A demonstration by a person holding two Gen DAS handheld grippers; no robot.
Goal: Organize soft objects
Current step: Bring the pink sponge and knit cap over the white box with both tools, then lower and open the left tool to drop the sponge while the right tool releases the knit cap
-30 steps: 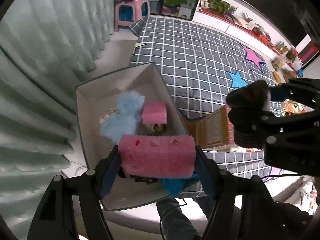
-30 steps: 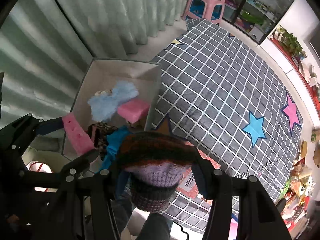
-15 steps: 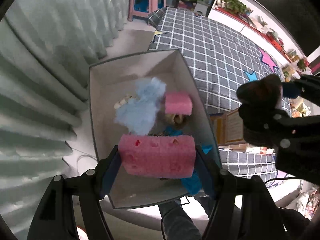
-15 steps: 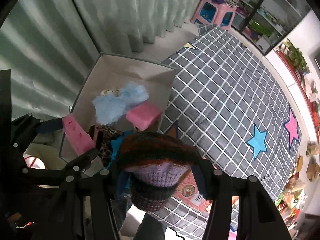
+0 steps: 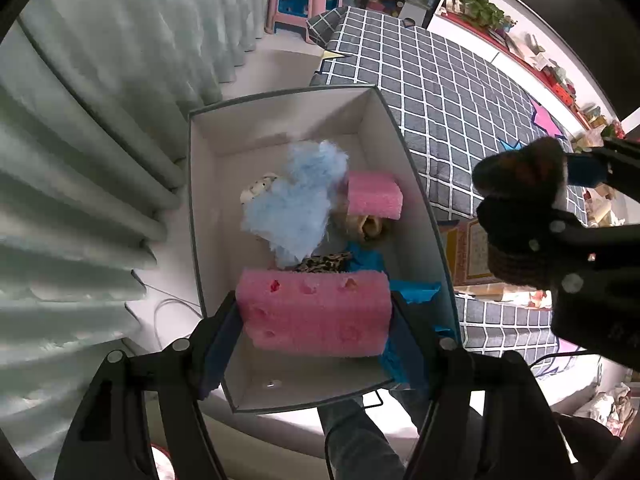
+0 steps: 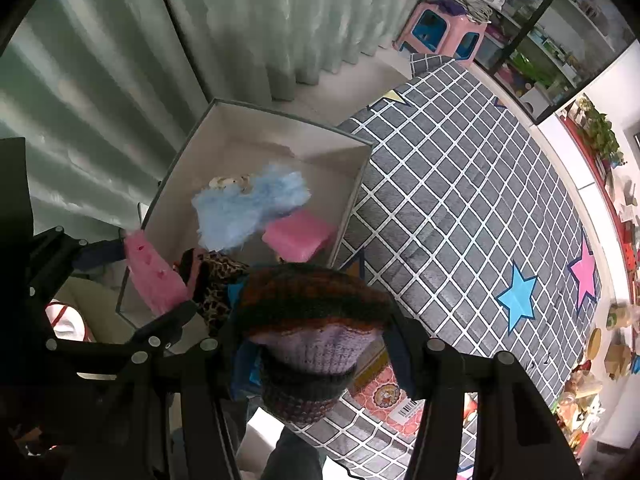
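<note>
My left gripper [image 5: 316, 312] is shut on a large pink sponge [image 5: 314, 312] and holds it above the near end of a grey storage box [image 5: 208, 128]. The box holds a fluffy light-blue item [image 5: 294, 204], a smaller pink sponge [image 5: 374, 196], a leopard-print piece [image 5: 324, 262] and blue cloth [image 5: 416, 288]. My right gripper [image 6: 316, 340] is shut on a striped knitted hat [image 6: 312, 320], right of the box, above the bed edge. The hat also shows in the left wrist view [image 5: 520, 208]. The held sponge shows in the right wrist view [image 6: 154, 276].
The box [image 6: 280, 120] stands between green curtains [image 5: 80, 160] and a bed with a grey checked cover [image 6: 460, 208]. A book [image 6: 388, 392] lies on the bed's near edge. A pink stool [image 5: 306, 0] and shelves stand at the far end.
My left gripper has moved left with the pink sponge, from the box's right wall to over its near end. My right gripper with the hat has followed toward the box.
</note>
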